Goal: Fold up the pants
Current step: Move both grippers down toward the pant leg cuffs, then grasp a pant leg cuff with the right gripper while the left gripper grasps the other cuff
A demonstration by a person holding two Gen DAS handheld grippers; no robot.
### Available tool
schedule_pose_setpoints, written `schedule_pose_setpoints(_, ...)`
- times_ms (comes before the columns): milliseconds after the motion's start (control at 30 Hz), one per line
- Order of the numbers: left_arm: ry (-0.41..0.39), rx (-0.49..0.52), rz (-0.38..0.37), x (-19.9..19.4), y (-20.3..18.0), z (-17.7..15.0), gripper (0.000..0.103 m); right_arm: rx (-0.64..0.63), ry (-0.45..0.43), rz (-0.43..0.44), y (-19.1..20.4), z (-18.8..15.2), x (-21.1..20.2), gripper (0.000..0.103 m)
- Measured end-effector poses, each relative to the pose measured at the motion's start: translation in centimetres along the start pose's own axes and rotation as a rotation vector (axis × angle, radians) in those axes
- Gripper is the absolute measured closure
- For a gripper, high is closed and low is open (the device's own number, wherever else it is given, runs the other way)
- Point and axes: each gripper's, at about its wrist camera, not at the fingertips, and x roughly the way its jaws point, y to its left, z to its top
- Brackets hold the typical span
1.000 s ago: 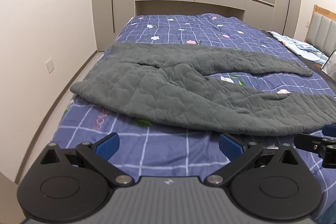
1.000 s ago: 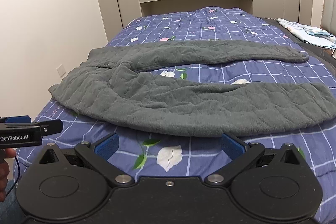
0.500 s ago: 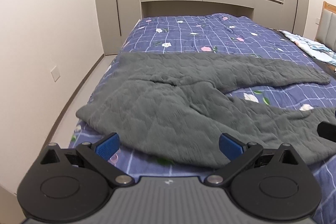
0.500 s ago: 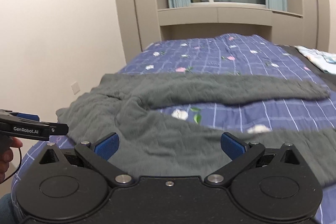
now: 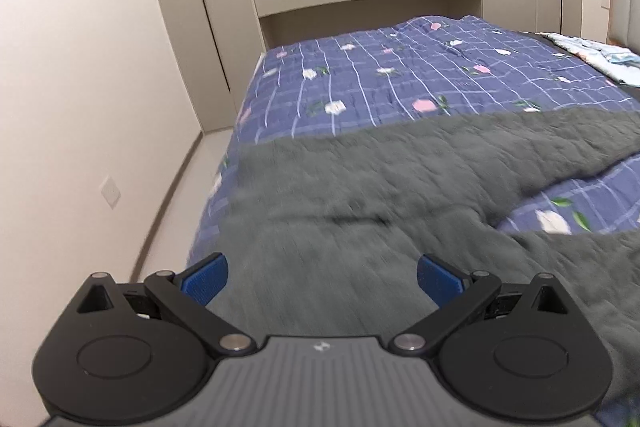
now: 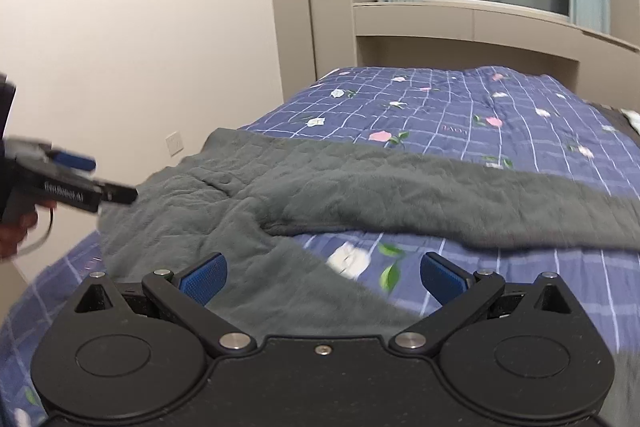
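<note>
So far you have not made a single fold, as far as these views show: the pants [image 5: 360, 195] lie spread flat on the bed [image 5: 400, 83], waist end toward the wall side, the two legs running off to the right with a wedge of the purple checked quilt showing between them.

Starting at the left, your left gripper [image 5: 322, 277] hangs low over the waist and seat area with its blue fingers [image 5: 204, 283] spread wide and nothing between them. In the right wrist view it shows from the side, and the white lettering on its black body is blurred; it looks like "GenRobot.AI", but you should take that as a guess.

Moving right, your right gripper [image 6: 324, 277] is released too, fingers apart above the near leg close to the crotch, gripping no cloth.

Every step is left, I judge: grasp, bring one leg onto the other, then fold along the length.

On the quilt a few woven letters show, too small to read.
</note>
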Motion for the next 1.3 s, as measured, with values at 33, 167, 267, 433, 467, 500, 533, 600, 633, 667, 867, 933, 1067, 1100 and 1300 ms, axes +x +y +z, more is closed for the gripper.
schedule_pose_setpoints(33, -0.012, 0.017, 0.006, 0.7, 0.3, 0.6, 0.0, -0.015, 0.004, -0.002, -0.5, 0.5, 0.7, 0.0)
schedule_pose_setpoints(167, -0.071, 0.075, 0.001, 4.1, 1.3, 2.6, 0.0, -0.078, 0.014, 0.005, -3.1, 2.6, 3.6, 0.0)
schedule_pose_setpoints(267, -0.061, 0.088, -0.054, 7.4, 2.4, 4.1, 0.0, -0.092, 0.04, 0.034, -5.4, 4.4, 6.7, 0.0)
schedule_pose_setpoints(433, 0.006, 0.031, -0.125, 13.4, 4.8, 7.2, 0.0, -0.122, 0.082, 0.055, -8.8, 7.5, 12.0, 0.0)
schedule_pose_setpoints(467, 0.007, 0.031, -0.132, 14.4, 5.2, 7.9, 0.0, -0.134, 0.099, 0.052, -9.5, 8.1, 13.2, 0.0)
schedule_pose_setpoints(500, 0.0, 0.036, -0.136, 15.4, 5.5, 8.5, 0.0, -0.144, 0.109, 0.055, -10.1, 8.7, 14.1, 0.0)
schedule_pose_setpoints(533, -0.013, 0.044, -0.14, 16.5, 5.8, 8.8, 0.0, -0.151, 0.117, 0.055, -10.8, 9.4, 15.2, 0.0)
schedule_pose_setpoints(600, -0.038, 0.087, -0.158, 18.5, 6.0, 9.7, 0.0, -0.154, 0.143, 0.059, -12.1, 10.4, 17.1, 0.0)
schedule_pose_setpoints(633, -0.043, 0.114, -0.171, 19.4, 6.0, 10.2, 0.0, -0.151, 0.162, 0.064, -12.8, 11.0, 18.2, 0.0)
schedule_pose_setpoints(667, -0.041, 0.137, -0.192, 20.3, 6.0, 10.6, 0.0, -0.148, 0.173, 0.07, -13.4, 11.3, 19.1, 0.001)
schedule_pose_setpoints(867, -0.032, 0.223, -0.36, 24.3, 4.9, 12.2, 0.0, -0.136, 0.258, 0.103, -16.5, 12.2, 23.7, 0.007)
schedule_pose_setpoints(933, 0.009, 0.252, -0.38, 26.0, 4.4, 12.6, 0.0, -0.129, 0.279, 0.111, -17.3, 12.1, 24.8, 0.012)
schedule_pose_setpoints(1067, 0.097, 0.244, -0.409, 28.7, 4.2, 13.6, 0.0, -0.111, 0.288, 0.098, -18.8, 12.2, 26.4, 0.015)
schedule_pose_setpoints(1100, 0.128, 0.245, -0.426, 29.4, 4.1, 13.8, 0.0, -0.105, 0.288, 0.095, -19.1, 12.1, 26.6, 0.015)
schedule_pose_setpoints(1300, 0.253, 0.233, -0.466, 31.7, 4.3, 13.6, 0.002, -0.08, 0.345, 0.134, -20.2, 11.7, 28.2, 0.02)
